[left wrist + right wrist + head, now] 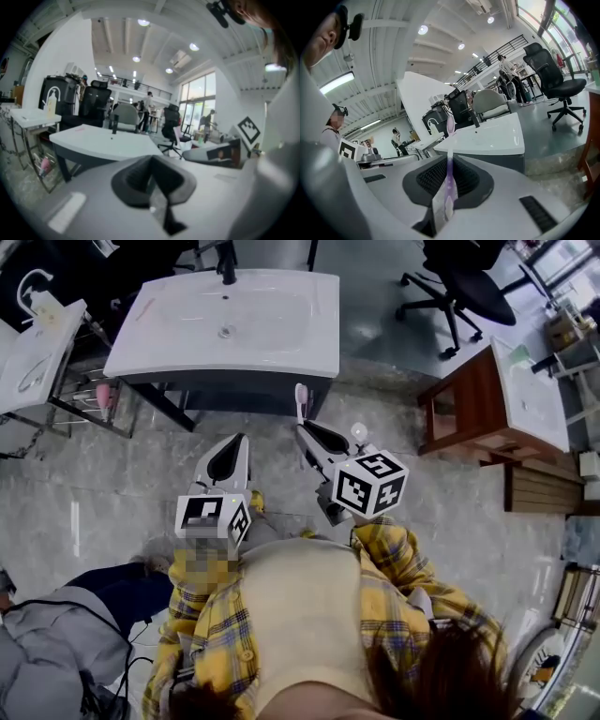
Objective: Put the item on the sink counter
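A pink and white toothbrush stands upright in my right gripper, which is shut on its handle. In the right gripper view the toothbrush rises from between the closed jaws, head up. The white sink counter with its basin and black tap stands just ahead of both grippers; the brush head is near its front edge. My left gripper is held beside the right one, shut and with nothing in it. The same counter lies ahead in the left gripper view.
A second white sink on a metal frame stands at the left. A wooden cabinet with a white top is at the right, and a black office chair beyond it. The floor is grey marble.
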`<state>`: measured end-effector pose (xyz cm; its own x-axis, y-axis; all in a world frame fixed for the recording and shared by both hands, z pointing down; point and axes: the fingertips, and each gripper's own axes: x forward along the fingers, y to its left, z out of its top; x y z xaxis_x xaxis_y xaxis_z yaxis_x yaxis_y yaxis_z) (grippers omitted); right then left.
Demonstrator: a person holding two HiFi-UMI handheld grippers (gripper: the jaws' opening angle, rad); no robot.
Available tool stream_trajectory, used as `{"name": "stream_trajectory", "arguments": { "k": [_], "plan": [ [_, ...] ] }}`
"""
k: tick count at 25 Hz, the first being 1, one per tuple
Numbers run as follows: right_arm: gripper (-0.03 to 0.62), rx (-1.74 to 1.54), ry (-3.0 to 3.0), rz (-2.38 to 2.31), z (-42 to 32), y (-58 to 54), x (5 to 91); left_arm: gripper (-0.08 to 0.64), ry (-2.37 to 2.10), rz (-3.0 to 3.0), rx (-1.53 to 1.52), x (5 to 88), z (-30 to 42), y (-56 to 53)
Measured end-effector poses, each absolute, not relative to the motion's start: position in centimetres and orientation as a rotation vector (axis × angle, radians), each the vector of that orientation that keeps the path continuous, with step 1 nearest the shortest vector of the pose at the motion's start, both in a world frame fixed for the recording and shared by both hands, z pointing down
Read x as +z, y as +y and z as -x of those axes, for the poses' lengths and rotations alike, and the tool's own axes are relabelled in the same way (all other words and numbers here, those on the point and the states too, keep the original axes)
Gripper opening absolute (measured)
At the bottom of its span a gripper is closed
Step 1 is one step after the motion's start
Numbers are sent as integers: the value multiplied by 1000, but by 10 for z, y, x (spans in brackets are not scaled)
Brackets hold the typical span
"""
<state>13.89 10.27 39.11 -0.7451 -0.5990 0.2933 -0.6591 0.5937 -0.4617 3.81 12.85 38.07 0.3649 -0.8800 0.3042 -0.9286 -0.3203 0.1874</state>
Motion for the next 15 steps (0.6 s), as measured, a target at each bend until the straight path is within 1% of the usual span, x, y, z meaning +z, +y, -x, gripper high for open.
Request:
{"name": "stream_trajectory", "arguments": {
  "k": [5, 15],
  "plan": [
    [44, 864, -2676, -1110, -110, 76, 392, 8, -1549, -2316, 199, 381, -7, 97],
    [44, 863, -2628, -1222, -79, 31, 391, 8, -1470, -2348, 195, 385, 34, 52]
  ]
}}
